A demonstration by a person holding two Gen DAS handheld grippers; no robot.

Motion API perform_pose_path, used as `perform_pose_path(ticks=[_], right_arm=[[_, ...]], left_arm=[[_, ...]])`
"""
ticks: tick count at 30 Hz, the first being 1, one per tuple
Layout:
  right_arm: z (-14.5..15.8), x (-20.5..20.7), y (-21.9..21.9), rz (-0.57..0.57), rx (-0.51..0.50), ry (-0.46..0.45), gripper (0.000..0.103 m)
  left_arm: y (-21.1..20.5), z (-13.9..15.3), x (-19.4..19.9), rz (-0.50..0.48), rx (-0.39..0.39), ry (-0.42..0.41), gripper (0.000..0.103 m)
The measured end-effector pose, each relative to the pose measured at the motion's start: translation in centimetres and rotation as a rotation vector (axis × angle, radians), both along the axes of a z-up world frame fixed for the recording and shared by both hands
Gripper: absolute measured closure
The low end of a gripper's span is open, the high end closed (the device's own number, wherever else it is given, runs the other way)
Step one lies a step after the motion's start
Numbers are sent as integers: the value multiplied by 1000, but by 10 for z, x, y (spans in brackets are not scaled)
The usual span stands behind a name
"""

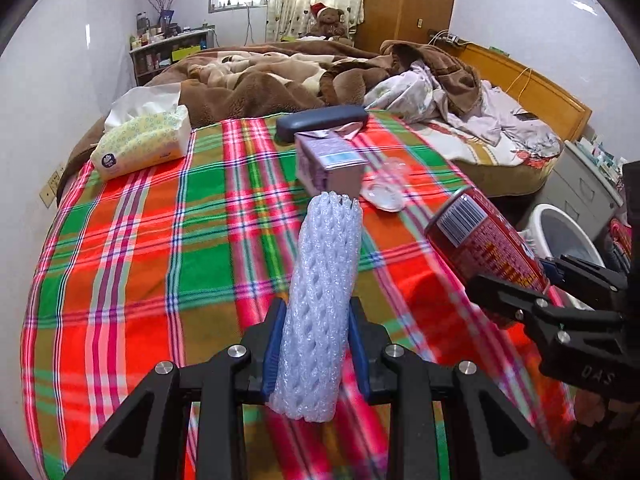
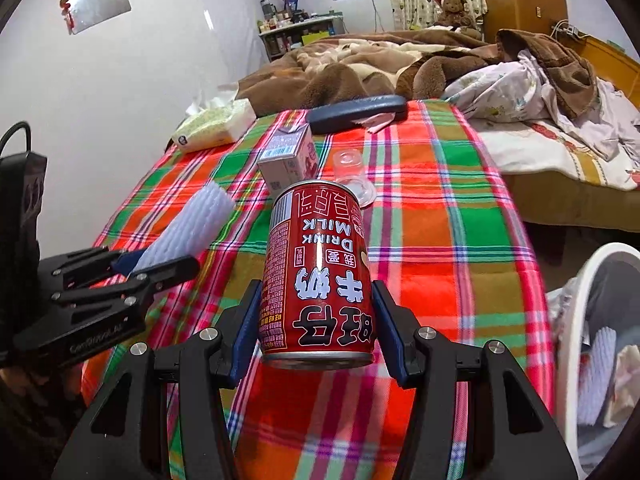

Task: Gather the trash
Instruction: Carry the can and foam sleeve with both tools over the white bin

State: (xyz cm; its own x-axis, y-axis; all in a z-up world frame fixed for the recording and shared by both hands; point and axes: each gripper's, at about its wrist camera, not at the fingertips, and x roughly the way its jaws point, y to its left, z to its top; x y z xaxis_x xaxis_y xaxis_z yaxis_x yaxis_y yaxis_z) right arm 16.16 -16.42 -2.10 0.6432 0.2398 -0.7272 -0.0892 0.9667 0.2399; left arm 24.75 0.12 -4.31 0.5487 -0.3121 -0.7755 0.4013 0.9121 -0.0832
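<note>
Trash is held in both grippers above the plaid cloth (image 1: pixel 160 240) on the bed: a white foam net (image 1: pixel 320 300) is clamped between the narrow fingers of the left gripper (image 1: pixel 316 356), and a red can (image 2: pixel 318 272) is gripped at its sides by the half-open fingers of the right gripper (image 2: pixel 316 340). More trash is seen lying on the cloth beyond them: a small carton (image 2: pixel 286 158), a clear plastic cup (image 2: pixel 352 176) tipped beside it, and a scrap of paper against a dark case (image 2: pixel 358 114). A tissue pack (image 1: pixel 140 144) rests near the far left corner and is probably not trash.

The step in hand is judged to be carrying both items to the white bin (image 2: pixel 576 320) standing off the bed's right edge. The can should be brought over the opening first, since it is nearer, and released only once fully above the rim. The light foam net should be dropped low, lest it drift aside.

Inside the bin, another foam net (image 2: pixel 596 376) and crumpled paper (image 2: pixel 624 384) are already visible.
</note>
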Motion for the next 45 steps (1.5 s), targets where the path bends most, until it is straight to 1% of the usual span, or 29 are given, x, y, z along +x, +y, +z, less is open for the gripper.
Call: perform_pose_path(ticks=[11,22,28,36,43,45], right_arm=[[16,-35,-35,-53,-4,-53,49],[24,-70,-97,-175,1,-93,49],[25,-85,-128,-246,-4,-104,49],[21,-102,-173,-349,-3,-102,49],[12,-112,-205,-429,-15,-71,49],[6,-111,-213,-448,-23,-47,49]], left_arm=[[-36,25,-48,-48,-23,-47,72],[-105,42,-83,-152,-36,-88,72],[-147,45,-96,-211,-37,-97,72],[-204,44,-106,-294,-48,-84,72],[-245,38,-111,-354,-53,-66,72],[-255,35,-110,-364,-50,-56,72]])
